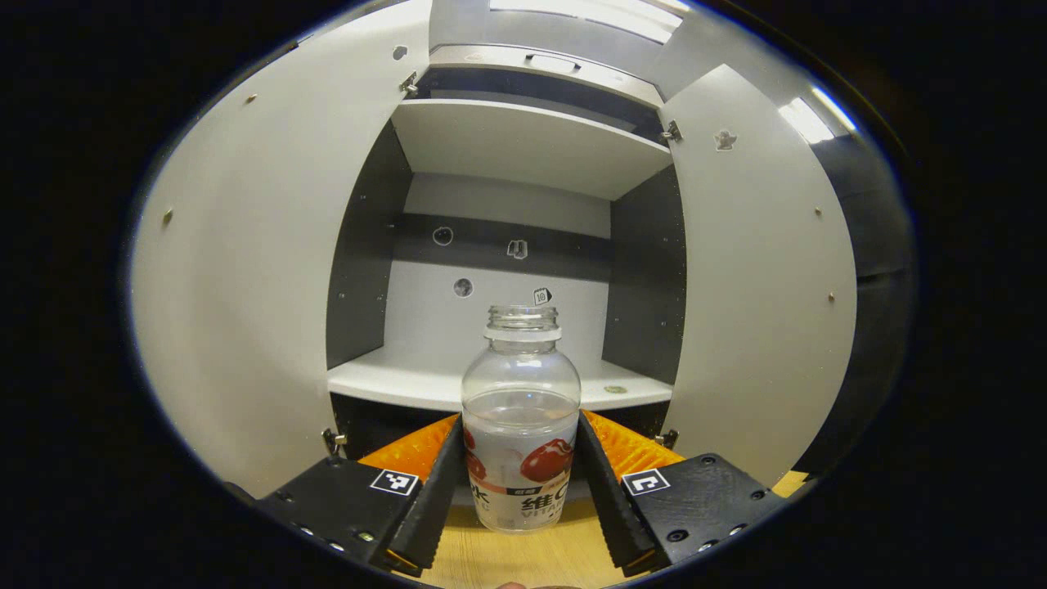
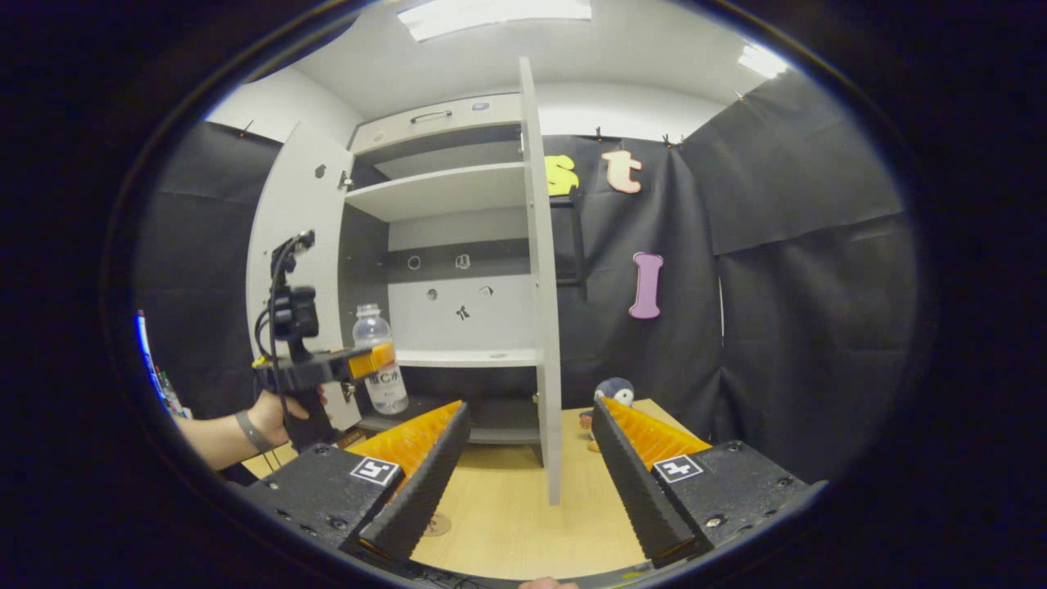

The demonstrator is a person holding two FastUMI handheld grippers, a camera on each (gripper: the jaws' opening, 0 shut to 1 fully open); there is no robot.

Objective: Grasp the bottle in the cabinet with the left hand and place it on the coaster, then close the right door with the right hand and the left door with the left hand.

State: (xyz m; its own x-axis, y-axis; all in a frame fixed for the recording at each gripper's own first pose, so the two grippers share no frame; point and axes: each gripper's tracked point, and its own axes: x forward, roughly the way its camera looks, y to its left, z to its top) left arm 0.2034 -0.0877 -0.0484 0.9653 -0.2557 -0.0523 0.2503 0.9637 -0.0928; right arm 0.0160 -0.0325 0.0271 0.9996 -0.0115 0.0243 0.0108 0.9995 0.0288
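A clear, uncapped bottle (image 1: 521, 425) with a red-fruit label is held upright between the fingers of my left gripper (image 1: 521, 421), which is shut on it. It is outside the cabinet, in front of the white lower shelf (image 1: 393, 380) and over the wooden table. In the right gripper view, a hand holds the left gripper (image 2: 383, 358) with the bottle (image 2: 372, 327) at the left. My right gripper (image 2: 527, 458) is open and holds nothing, low over the table. A small round disc (image 2: 436, 523), possibly the coaster, peeks out beside its left finger.
Both cabinet doors stand open: the left door (image 2: 290, 245) and the right door (image 2: 540, 286), which is edge-on just ahead of my right gripper. A small plush toy (image 2: 612, 391) sits on the wooden table (image 2: 507, 507) behind the right door.
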